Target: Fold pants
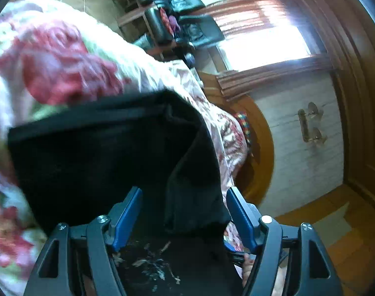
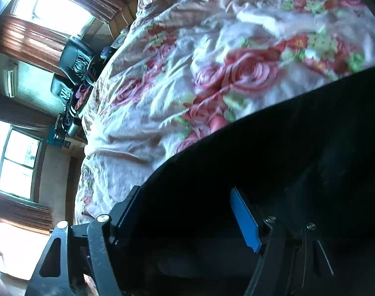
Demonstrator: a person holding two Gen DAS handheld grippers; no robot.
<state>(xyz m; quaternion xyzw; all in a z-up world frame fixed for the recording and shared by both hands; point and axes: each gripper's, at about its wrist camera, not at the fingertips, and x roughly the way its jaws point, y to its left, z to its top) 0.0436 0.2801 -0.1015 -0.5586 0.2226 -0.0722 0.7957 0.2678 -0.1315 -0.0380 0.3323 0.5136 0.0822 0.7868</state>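
Observation:
Black pants (image 1: 101, 153) lie on a rose-patterned bedspread (image 1: 59, 64); a stitched band runs along their far edge. My left gripper (image 1: 185, 197) is open, its blue pads either side of a hanging fold of the pants. In the right wrist view the pants (image 2: 273, 160) fill the lower right over the bedspread (image 2: 187, 74). My right gripper (image 2: 185, 197) is open with black cloth between its blue pads (image 2: 244, 219).
A wooden bed frame (image 1: 258, 153) edges the bed. Beyond it stand a white wall, a wooden door, curtained windows (image 1: 261, 39) and cluttered shelves with dark chairs (image 1: 167, 17). Windows (image 2: 51, 17) also show in the right wrist view.

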